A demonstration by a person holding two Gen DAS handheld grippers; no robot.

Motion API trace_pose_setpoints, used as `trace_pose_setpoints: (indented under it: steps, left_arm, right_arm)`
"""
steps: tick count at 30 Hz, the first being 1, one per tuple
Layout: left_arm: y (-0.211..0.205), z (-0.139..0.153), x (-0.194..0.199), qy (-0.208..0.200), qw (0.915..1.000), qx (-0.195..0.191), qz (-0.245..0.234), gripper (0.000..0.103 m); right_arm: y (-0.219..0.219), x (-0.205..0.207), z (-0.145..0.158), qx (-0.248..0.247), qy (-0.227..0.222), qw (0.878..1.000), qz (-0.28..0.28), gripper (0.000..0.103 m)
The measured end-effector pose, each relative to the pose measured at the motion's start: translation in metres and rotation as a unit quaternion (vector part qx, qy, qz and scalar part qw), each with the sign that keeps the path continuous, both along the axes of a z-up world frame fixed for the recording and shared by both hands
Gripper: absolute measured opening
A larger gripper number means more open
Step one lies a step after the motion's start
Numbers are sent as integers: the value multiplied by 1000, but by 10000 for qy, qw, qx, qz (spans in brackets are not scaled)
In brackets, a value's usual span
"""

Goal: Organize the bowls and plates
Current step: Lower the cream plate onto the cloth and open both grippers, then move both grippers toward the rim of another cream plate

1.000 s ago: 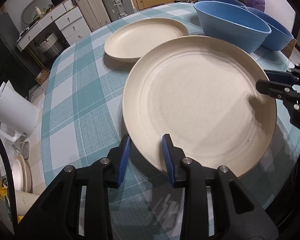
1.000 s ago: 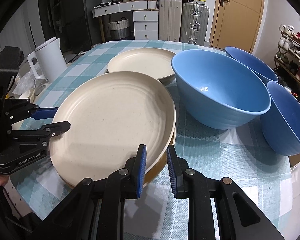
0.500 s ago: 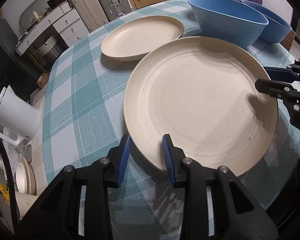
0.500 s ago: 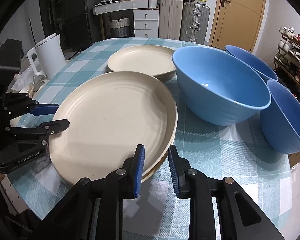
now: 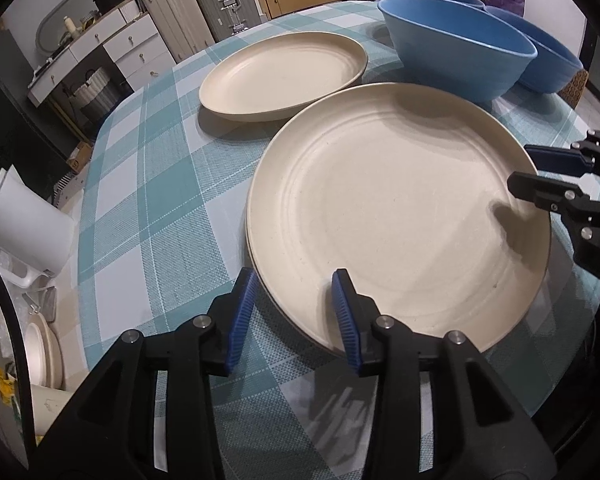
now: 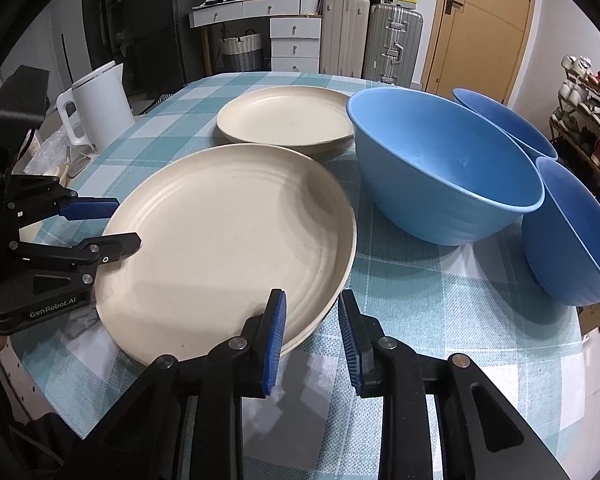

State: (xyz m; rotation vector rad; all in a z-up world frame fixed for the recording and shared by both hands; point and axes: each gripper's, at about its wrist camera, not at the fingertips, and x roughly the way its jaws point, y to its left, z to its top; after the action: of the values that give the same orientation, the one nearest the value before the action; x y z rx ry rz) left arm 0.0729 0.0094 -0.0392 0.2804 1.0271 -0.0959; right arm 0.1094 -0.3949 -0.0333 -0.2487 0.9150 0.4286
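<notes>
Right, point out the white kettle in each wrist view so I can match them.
Left wrist view: white kettle at the far left edge, off the tablecloth's left side.
Right wrist view: white kettle upper left, beyond the near plate.
Shared landmark: the far cream plate.

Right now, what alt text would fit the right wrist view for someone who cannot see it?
The right gripper is opening astride the rim of a cream plate on a checked tablecloth; the left gripper is at its far edge. Three blue bowls sit right.
</notes>
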Motion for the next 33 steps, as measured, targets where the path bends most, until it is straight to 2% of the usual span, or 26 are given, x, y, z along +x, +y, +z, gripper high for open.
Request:
trace_pose_setpoints:
  steps: [2,5,8,9,11,13,17,21,23,27,33]
  left_arm:
    - [3,1,1,25,9999,-147,24,37]
    - [7,6,1,-13,9993,-367,18,45]
    - [9,13,0,-145,9985,-519,25,60]
    - [10,16,0,-208,9982,-563,50,68]
    - [12,24,-2,-346,9972,-660,80,74]
    - [13,30,-3,-432,9960,-771,114,79]
    - [21,45,-2,-597,9920,-1044,374,80]
    - [30,57,-3,-784,9868,-1257,650,89]
    - [36,64,-3,-879,9826,-1419,810,102]
    - [43,72,-3,-1014,9774,-1538,1034,102]
    - [50,77,-2,-1139,9717,-1521,1403,102]
  right_arm:
    - [-1,0,-1,-3,-10,10000,11,29]
    - [-3,0,-1,-8,-21,10000,8,31]
    - [-6,0,3,78,-6,10000,11,33]
    - [-7,-1,5,103,-38,9999,15,35]
    - [-9,-3,11,171,-96,9998,34,49]
    - [-13,-4,18,273,-160,9995,39,54]
    - [-16,-3,35,417,-303,9987,56,80]
    - [-18,1,52,583,-447,9973,90,89]
    - [-17,5,60,645,-522,9965,111,95]
    - [-18,15,77,781,-695,9945,120,101]
    - [-21,36,98,818,-780,9934,180,102]
